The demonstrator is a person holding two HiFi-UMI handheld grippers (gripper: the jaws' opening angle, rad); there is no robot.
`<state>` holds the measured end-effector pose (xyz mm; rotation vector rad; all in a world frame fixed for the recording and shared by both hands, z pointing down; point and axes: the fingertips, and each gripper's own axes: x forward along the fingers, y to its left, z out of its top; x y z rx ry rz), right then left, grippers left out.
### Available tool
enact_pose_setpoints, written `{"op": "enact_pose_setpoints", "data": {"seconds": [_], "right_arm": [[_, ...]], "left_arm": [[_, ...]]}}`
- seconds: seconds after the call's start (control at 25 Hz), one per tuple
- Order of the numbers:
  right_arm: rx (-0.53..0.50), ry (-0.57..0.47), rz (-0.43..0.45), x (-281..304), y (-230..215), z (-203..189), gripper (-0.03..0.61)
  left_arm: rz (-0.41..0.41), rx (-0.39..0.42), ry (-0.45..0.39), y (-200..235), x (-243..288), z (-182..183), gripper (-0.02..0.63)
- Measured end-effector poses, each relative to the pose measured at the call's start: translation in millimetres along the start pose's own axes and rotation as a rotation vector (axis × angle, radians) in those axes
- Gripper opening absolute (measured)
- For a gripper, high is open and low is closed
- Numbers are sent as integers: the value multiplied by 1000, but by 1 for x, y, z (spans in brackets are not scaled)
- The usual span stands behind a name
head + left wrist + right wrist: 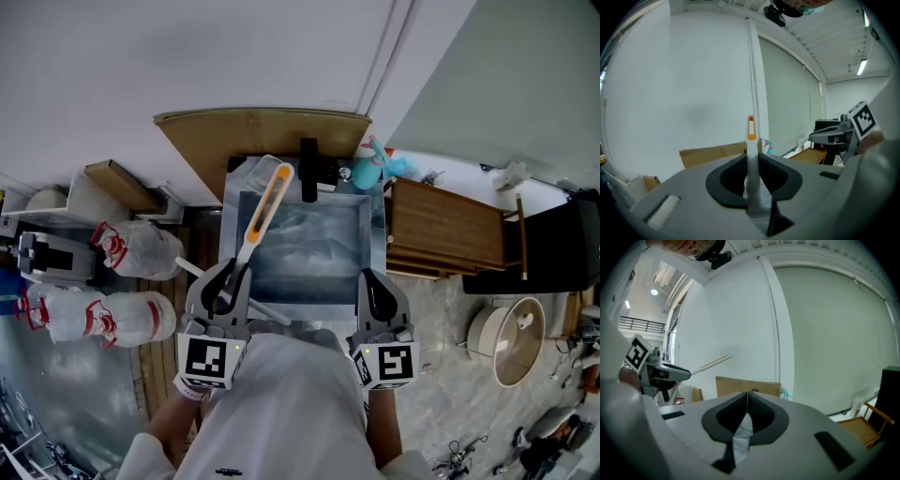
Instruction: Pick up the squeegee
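Left gripper (228,281), in the head view, is clamped on the white handle of the squeegee (262,211). The tool's orange end slants up over the steel basin (373,246), apparently lifted clear. The right gripper (375,286) waits alongside, likely just keeping out of the way.

In the left gripper view, the jaws pinch the slim handle dead centre, which should stop it swivelling.

In the right gripper view, the jaws meet on nothing, and the squeegee (715,362) slants off to the left.
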<state>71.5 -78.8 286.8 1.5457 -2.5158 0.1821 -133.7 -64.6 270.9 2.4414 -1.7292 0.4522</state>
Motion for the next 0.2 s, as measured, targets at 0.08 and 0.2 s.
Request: {"op": "enact_pose_setpoints", "data": {"seconds": [0.08,0.2], "right_arm": [[-4,1,-2,-1,-1,0,6],[-11,0,-9,-2,-2,0,6]], "left_arm": [[-2,-1,-1,-1,0,0,74],[-6,-3,-1,-3,0,-1,74]]}}
